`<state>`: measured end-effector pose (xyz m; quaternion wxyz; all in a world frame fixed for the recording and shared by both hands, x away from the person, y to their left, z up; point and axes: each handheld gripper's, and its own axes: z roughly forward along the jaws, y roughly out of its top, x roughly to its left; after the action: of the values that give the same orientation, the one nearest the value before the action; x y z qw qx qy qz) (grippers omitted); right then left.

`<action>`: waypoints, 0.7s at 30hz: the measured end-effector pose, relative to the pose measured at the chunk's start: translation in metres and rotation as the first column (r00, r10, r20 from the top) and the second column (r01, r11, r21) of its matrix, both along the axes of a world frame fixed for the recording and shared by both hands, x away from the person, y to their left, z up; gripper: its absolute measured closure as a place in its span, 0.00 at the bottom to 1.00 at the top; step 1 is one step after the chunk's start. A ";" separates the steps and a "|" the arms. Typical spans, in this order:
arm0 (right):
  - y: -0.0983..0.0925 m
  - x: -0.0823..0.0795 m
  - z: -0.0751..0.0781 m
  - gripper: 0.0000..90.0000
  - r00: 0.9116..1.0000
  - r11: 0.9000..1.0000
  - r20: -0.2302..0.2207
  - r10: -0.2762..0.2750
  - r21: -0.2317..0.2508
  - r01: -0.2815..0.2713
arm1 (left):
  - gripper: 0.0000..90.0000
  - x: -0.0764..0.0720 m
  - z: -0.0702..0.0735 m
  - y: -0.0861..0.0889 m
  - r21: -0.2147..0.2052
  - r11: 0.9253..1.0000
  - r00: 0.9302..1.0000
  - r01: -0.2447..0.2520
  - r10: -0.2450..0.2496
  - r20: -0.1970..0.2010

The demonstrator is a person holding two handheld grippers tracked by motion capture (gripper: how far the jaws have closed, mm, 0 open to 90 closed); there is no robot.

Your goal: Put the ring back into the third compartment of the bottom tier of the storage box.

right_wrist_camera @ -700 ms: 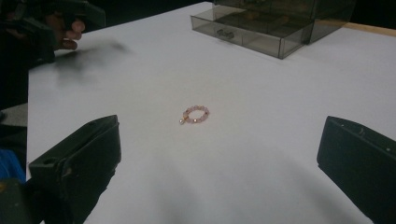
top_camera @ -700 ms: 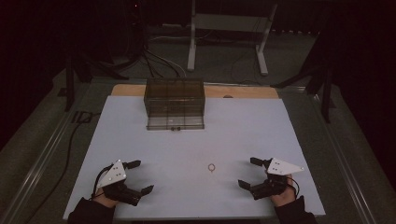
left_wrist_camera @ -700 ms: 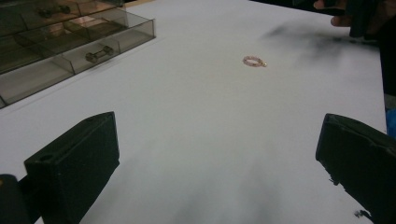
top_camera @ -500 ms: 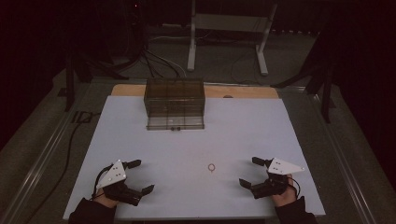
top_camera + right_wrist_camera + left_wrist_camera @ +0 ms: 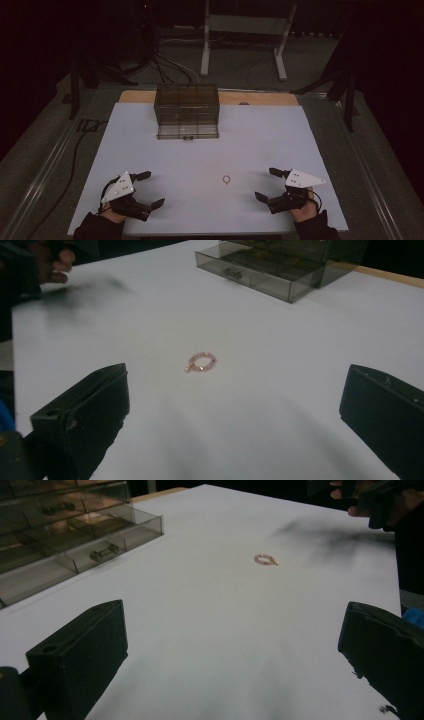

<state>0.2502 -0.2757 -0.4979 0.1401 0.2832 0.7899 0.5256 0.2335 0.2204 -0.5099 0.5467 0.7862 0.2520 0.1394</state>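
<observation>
From where I stand, the person has both forearms resting at the near edge of the white table (image 5: 210, 150), 1 gripper in each hand. The left gripper (image 5: 147, 189) sits low at the near left corner, its grey three-cornered plate on top, and its 2 black jaws are spread wide with nothing between them, pointing inward toward the middle of the table. The left hand (image 5: 114, 214) grips it from behind, the dark sleeve coming in from the bottom edge.

The right gripper (image 5: 266, 184) mirrors it at the near right corner: jaws wide apart, empty, aimed back toward the centre, with the right hand (image 5: 300, 212) wrapped around its rear. Both grippers are low over the surface; I cannot tell whether they touch it.

Between them, somewhat nearer the right gripper, a small pinkish beaded ring (image 5: 227, 179) lies flat on the white surface, apart from both grippers. In the right gripper view it lies ahead of the open jaws, a little left of the middle (image 5: 201, 362); in the left gripper view it lies farther off (image 5: 265, 559), with the other hand seen at the top right.

At the far side of the table stands a smoky, see-through drawer cabinet (image 5: 187, 110), its bottom drawer pulled out a little toward the person. A strip of bare wood (image 5: 260, 98) shows beyond the white sheet.
</observation>
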 end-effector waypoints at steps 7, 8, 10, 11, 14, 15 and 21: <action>0.006 -0.002 0.012 0.00 1.000 0.999 -0.007 0.023 0.031 -0.023 | 0.01 0.000 0.001 0.001 -0.014 1.000 1.000 -0.008 0.008 0.001; 0.007 -0.002 0.014 0.00 1.000 0.999 -0.005 0.024 0.034 -0.023 | 0.01 0.000 0.001 0.001 -0.015 1.000 1.000 -0.009 0.009 0.004; 0.007 -0.001 0.020 0.00 1.000 0.998 0.008 0.020 0.054 -0.021 | 0.01 0.000 0.001 0.001 -0.015 1.000 1.000 -0.010 0.010 0.002; 0.007 -0.001 0.020 0.00 1.000 0.998 0.008 0.020 0.054 -0.021 | 0.01 0.000 0.001 0.001 -0.015 1.000 1.000 -0.010 0.010 0.002; 0.008 0.002 0.029 0.00 0.999 0.998 0.027 0.017 0.066 -0.019 | 0.01 0.000 0.001 0.000 -0.015 1.000 1.000 -0.009 0.009 -0.003; 0.008 0.002 0.029 0.00 0.999 0.998 0.027 0.017 0.066 -0.019 | 0.01 0.000 0.001 0.000 -0.015 1.000 1.000 -0.009 0.009 -0.003; 0.011 0.011 0.043 0.00 0.999 0.996 0.039 0.005 0.094 -0.009 | 0.01 0.000 0.001 0.000 -0.016 1.000 1.000 -0.005 0.005 -0.002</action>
<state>0.2612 -0.2647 -0.4547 0.1401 0.2764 0.7625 0.5680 0.2339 0.2201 -0.5088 0.5525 0.7813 0.2557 0.1379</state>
